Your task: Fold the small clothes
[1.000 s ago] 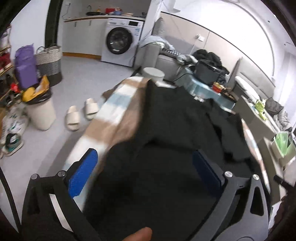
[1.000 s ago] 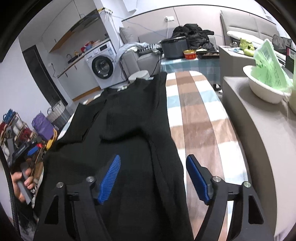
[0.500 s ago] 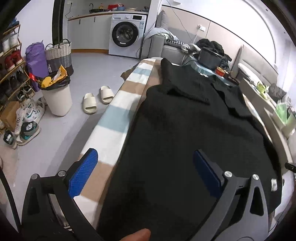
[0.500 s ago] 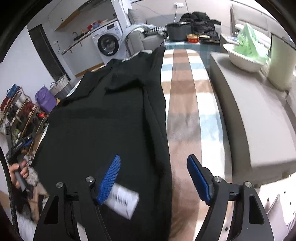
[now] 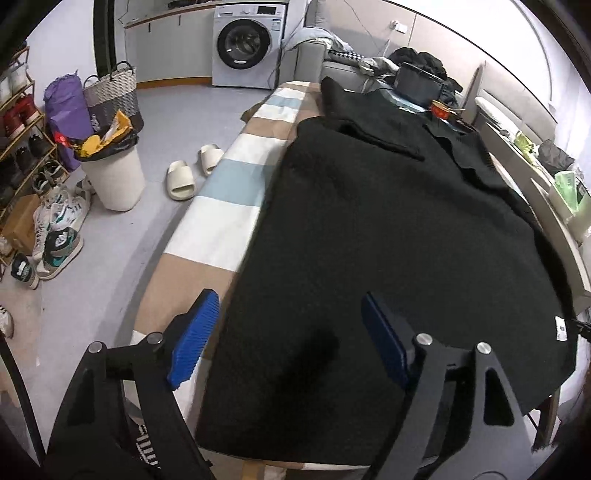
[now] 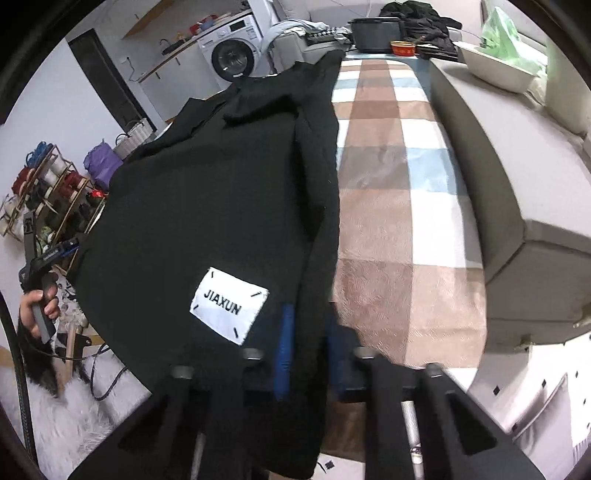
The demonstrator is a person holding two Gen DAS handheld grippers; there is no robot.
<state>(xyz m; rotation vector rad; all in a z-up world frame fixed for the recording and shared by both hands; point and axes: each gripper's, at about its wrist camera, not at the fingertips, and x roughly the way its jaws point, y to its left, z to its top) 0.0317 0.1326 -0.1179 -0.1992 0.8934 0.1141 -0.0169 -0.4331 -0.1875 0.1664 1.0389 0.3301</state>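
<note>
A black knitted garment (image 5: 388, 240) lies spread along a checked blanket (image 5: 221, 206) on a long table. Over its near left hem hangs my left gripper (image 5: 288, 339). Its jaws are closing, the cloth's left edge lies between them, and the blue pads do not press on it. In the right wrist view the same black garment (image 6: 221, 184) carries a white label (image 6: 229, 310) reading JIAXUN. My right gripper (image 6: 308, 347) is shut on the garment's near right edge, beside that label. A hand (image 6: 37, 306) holds the left gripper (image 6: 48, 254) at the far left.
A grey bench (image 6: 498, 166) runs along the blanket's right side, with a basin (image 6: 495, 66) at its far end. A pot (image 6: 376, 33) stands beyond the table. On the floor to the left are a white bin (image 5: 114, 177), slippers (image 5: 181, 181), shoes and a washing machine (image 5: 247, 44).
Both grippers have drawn back along the garment to its near hem. The right jaws have shut on the garment's right edge. The left jaws have narrowed around the left edge.
</note>
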